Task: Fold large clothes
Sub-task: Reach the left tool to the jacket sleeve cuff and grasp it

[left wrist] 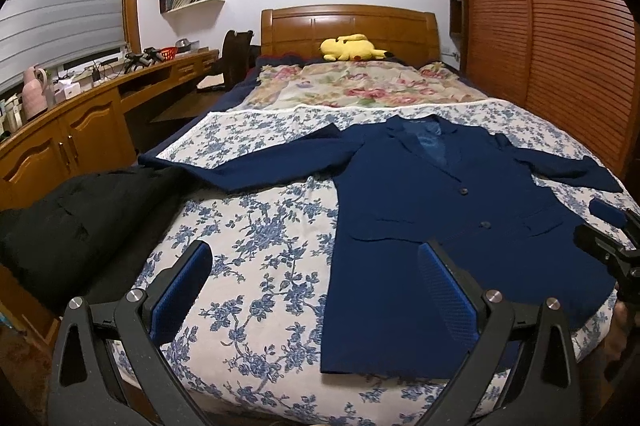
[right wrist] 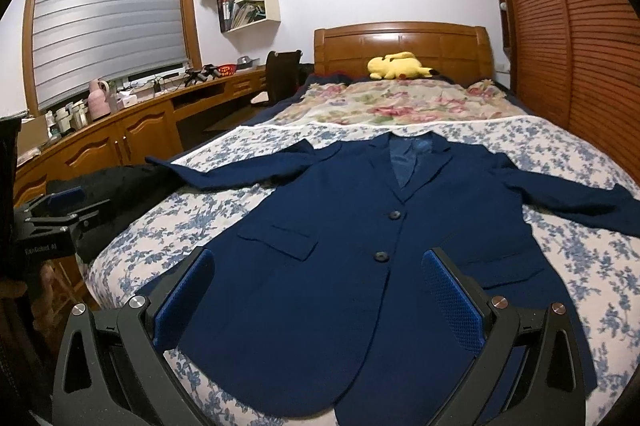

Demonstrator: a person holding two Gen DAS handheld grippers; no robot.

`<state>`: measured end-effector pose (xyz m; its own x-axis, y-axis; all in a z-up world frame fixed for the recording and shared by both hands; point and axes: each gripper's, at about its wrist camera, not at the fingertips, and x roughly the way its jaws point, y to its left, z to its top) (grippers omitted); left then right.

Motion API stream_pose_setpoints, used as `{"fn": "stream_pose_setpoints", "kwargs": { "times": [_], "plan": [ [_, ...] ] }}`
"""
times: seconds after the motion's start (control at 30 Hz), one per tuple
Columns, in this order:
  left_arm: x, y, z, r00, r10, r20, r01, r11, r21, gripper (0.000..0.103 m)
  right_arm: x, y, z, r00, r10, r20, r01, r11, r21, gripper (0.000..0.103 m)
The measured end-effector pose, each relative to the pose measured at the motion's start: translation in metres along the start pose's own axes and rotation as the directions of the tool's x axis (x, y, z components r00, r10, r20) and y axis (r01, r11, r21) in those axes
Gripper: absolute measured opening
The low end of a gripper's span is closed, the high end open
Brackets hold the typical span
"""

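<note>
A navy blazer [right wrist: 360, 246] is laid flat, front up, on the floral bedspread [left wrist: 260, 266], sleeves extended toward 9 and 3 o'clock. The left gripper [left wrist: 316, 290] and right gripper [right wrist: 320, 294] are held wide apart, nothing grasped, above the hem.

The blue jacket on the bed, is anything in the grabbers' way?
Nothing visible is. The blue jacket lies spread flat, nothing on it. Both the left gripper and right gripper hover open right above its hem.
</note>
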<state>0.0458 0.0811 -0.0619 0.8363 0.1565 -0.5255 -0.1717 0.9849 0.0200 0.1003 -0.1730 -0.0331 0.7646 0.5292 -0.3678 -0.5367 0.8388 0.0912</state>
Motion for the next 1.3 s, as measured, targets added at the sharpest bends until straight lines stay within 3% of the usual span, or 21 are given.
{"fn": "stream_pose_setpoints", "kwargs": {
  "times": [0.27,0.77,0.93,1.07,1.17,1.3],
  "plan": [
    [0.037,0.019,0.002,0.999,0.014,-0.050,-0.014,1.000,-0.009,0.103,0.038,-0.005,0.007,0.998,0.040,-0.049,-0.042,0.999,-0.025,0.103],
    [0.105,0.068,0.036,0.993,0.048,-0.108,-0.055,0.997,-0.060,0.103,0.120,-0.012,0.064,0.990,0.116,-0.085,-0.122,0.991,-0.063,0.103],
    [0.124,0.080,0.046,0.988,0.077,-0.131,-0.083,0.996,-0.044,0.103,0.142,-0.009,0.067,0.989,0.130,-0.067,-0.135,0.988,-0.076,0.103],
    [0.145,0.090,0.046,0.982,0.094,-0.167,-0.102,0.994,-0.038,0.102,0.164,-0.007,0.050,0.993,0.090,-0.079,-0.099,0.989,-0.114,0.103],
    [0.162,0.098,0.045,0.976,0.104,-0.191,-0.111,0.993,-0.030,0.096,0.177,-0.004,0.036,0.991,0.070,-0.118,-0.086,0.987,-0.134,0.103],
    [0.182,0.111,0.046,0.975,0.087,-0.204,-0.105,0.991,-0.080,0.083,0.181,-0.015,0.033,0.982,0.109,-0.151,-0.125,0.987,-0.098,0.103]
  ]
}}
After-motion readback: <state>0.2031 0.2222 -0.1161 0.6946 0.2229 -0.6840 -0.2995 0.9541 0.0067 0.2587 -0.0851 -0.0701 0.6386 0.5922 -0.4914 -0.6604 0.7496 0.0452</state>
